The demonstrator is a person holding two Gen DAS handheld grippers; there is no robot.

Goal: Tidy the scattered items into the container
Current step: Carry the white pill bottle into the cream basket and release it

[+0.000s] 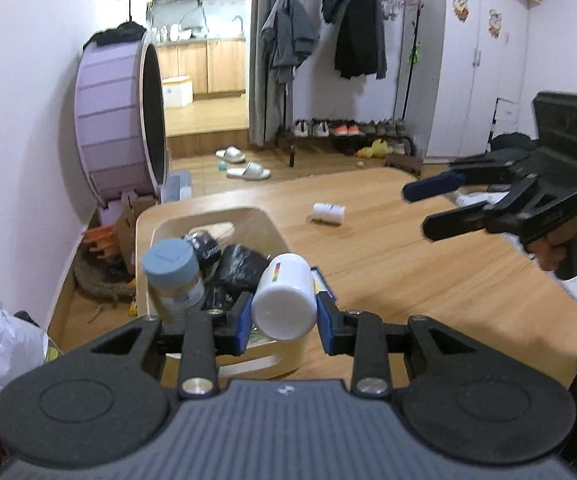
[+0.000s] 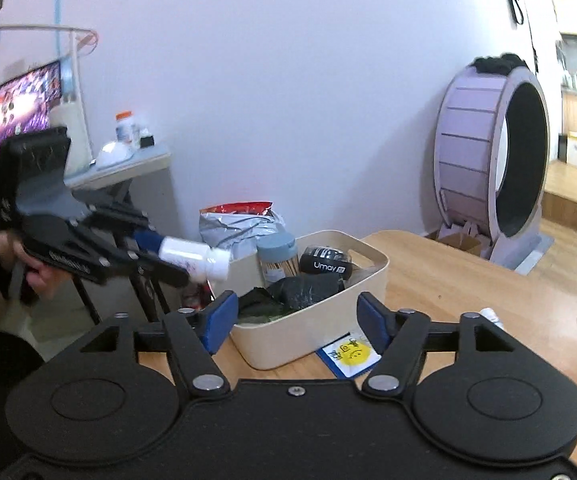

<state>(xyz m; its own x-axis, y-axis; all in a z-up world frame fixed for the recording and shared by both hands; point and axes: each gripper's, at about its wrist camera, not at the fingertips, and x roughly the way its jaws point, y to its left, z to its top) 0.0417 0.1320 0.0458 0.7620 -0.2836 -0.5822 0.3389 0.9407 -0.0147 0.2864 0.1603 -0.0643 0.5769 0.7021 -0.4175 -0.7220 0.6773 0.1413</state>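
My left gripper is shut on a white pill bottle and holds it over the near edge of the cream container; it also shows in the right wrist view. The container holds a blue-lidded jar, black packets and a black Umay pouch. My right gripper is open and empty, beside the container; it shows in the left wrist view. A small white bottle lies on the wooden table. A blue and yellow card lies by the container.
A purple cat wheel stands at the table's far left. A silver snack bag sits behind the container. A clothes rack, shoes and slippers are on the floor beyond. A monitor is at the left.
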